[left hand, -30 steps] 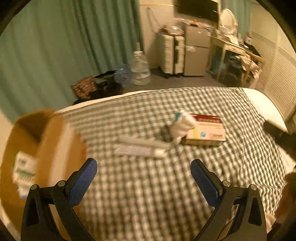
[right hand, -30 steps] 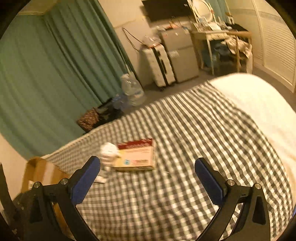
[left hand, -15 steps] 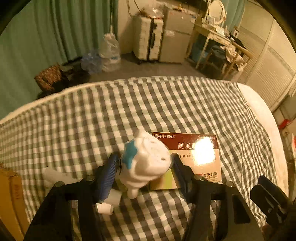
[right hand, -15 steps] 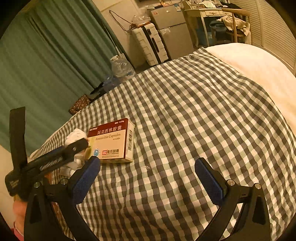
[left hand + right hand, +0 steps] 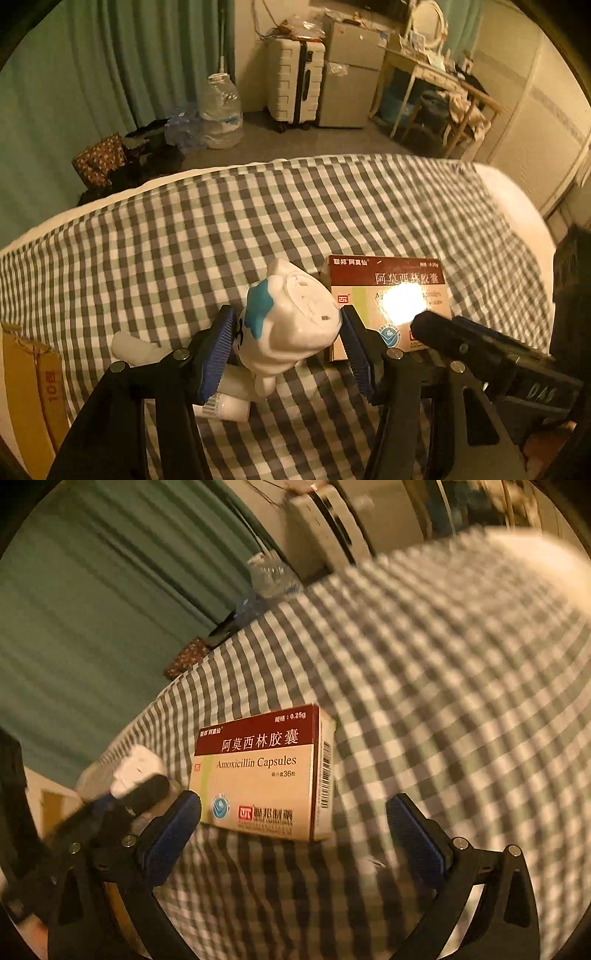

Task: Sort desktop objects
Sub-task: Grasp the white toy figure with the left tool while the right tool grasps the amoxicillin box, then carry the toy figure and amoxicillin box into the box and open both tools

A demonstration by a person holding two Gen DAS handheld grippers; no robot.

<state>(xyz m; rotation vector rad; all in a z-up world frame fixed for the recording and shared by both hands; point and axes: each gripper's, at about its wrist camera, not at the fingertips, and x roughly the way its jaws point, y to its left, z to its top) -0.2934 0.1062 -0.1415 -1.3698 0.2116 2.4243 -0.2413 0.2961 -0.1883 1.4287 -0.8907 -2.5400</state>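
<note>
Your left hand-held gripper (image 5: 288, 345) has just clamped onto the white toy (image 5: 291, 325) beside the medicine box (image 5: 266, 771) on the bed (image 5: 184, 240), ready to lift, while your right hand-held gripper (image 5: 295, 834) hangs spread above that box.

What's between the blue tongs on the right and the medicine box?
Nothing but bare checked cloth; the right wrist view shows the right tongs open around the medicine box's near edge.

We see a bed (image 5: 509, 199) covered by a grey-and-white checked cloth (image 5: 258, 221). On the cloth lies a flat medicine box (image 5: 258, 775) marked Amoxicillin Capsules, a white toy figure (image 5: 291, 321) with a blue patch just beside it, and white tubes (image 5: 225, 402) partly hidden under the figure.
</note>
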